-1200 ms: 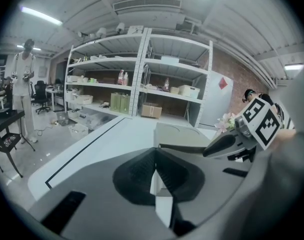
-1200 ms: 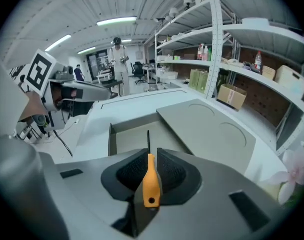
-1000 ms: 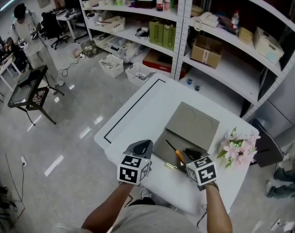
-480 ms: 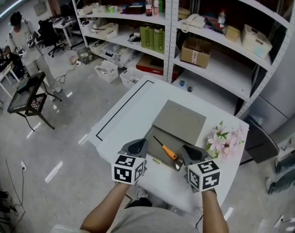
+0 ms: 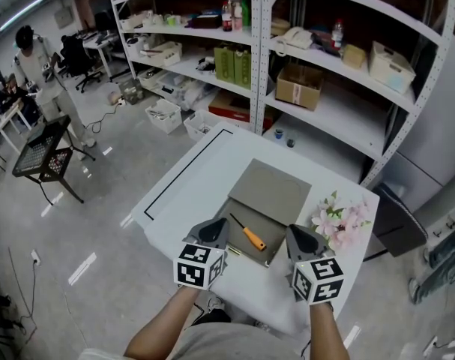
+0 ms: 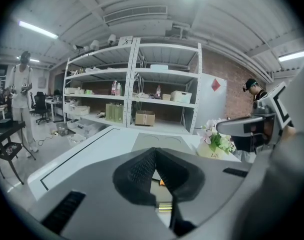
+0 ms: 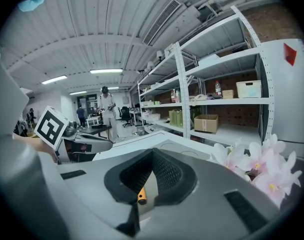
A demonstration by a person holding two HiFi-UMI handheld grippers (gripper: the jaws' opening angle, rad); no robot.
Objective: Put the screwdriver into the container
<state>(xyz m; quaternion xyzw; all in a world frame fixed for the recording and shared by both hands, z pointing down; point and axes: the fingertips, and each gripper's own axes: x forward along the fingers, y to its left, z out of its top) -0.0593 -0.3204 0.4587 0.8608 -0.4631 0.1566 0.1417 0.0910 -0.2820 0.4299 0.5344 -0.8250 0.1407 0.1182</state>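
Note:
The screwdriver (image 5: 246, 234), with an orange handle and dark shaft, lies loose inside the open grey container (image 5: 266, 259) in the middle of the white table (image 5: 190, 182). The container's lid (image 5: 270, 190) lies flat behind it. My left gripper (image 5: 214, 230) hovers at the container's near left corner, jaws shut and empty. My right gripper (image 5: 299, 235) hovers just right of the container, also shut on nothing. A bit of the orange handle (image 6: 162, 182) shows under the left gripper (image 6: 155, 151) and again as an orange tip (image 7: 141, 196) under the right gripper (image 7: 153, 153).
A pot of pink flowers (image 5: 339, 220) stands on the table's right side, close to my right gripper. A small metal piece (image 5: 234, 251) lies at the container's near edge. Metal shelves (image 5: 287, 58) rise behind the table. A person (image 5: 36, 51) stands far left.
The right gripper, which was at the screwdriver's handle a second ago, has drawn back to the right. The screwdriver now lies alone in the container. The left gripper barely moved.

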